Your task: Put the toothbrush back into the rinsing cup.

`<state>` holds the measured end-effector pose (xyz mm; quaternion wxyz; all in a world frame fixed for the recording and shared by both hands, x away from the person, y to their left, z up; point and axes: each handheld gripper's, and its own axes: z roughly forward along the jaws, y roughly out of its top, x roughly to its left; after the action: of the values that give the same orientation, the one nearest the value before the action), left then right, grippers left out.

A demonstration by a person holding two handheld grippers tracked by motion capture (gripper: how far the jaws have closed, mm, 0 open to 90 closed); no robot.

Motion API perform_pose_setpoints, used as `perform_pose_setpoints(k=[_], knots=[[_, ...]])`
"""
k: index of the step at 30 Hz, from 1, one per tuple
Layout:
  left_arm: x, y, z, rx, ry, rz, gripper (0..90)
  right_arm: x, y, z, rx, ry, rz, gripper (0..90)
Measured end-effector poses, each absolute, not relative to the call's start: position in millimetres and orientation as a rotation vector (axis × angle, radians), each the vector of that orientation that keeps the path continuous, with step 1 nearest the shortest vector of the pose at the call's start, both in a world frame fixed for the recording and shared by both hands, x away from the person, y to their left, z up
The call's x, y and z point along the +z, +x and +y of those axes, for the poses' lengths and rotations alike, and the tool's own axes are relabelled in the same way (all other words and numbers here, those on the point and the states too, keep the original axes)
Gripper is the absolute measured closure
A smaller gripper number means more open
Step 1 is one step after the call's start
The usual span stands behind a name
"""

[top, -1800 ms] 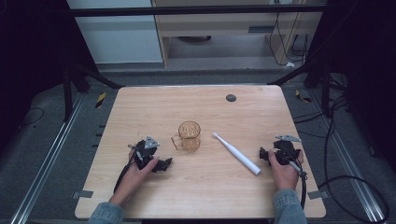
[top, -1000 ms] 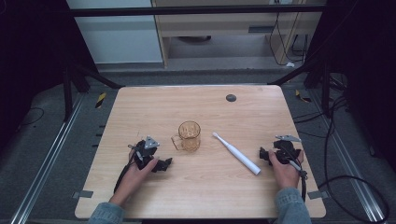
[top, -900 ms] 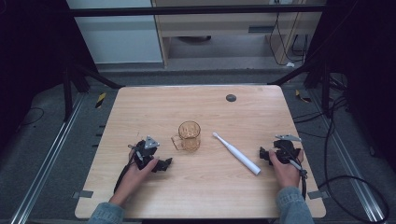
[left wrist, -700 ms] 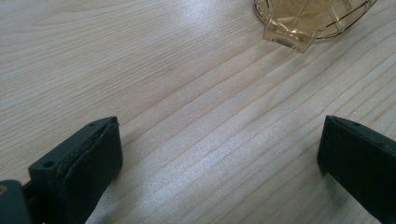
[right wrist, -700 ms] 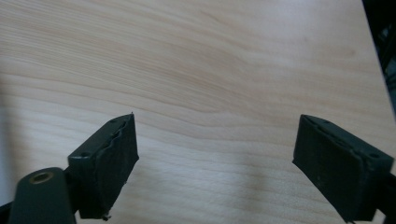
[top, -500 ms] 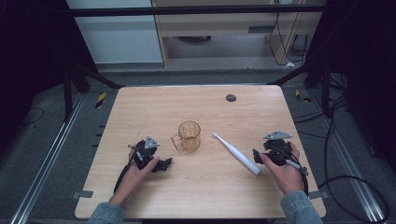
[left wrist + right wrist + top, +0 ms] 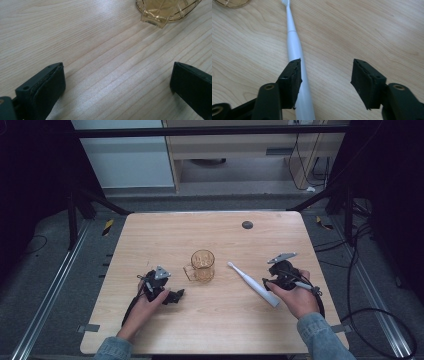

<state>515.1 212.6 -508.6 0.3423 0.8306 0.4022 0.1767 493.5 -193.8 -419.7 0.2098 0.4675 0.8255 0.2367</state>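
White toothbrush flat on the table, just right of the amber glass mug, head toward it. Right gripper low over the handle end, jaws half open and just been closing, nothing between them; left pad seemingly over the handle, though contact hard to tell. Risk: closing off-centre, shoving the handle sideways, rolling it away or into the mug. Left gripper resting wide open near the mug's handle, empty.
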Motion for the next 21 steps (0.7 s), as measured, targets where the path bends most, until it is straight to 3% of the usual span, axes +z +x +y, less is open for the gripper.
perform_pose_setpoints(k=[21], knots=[[-509,515,213,0.458,2.161,1.043,0.0,-431,533,-148,0.565,1.245,2.554,45.3]])
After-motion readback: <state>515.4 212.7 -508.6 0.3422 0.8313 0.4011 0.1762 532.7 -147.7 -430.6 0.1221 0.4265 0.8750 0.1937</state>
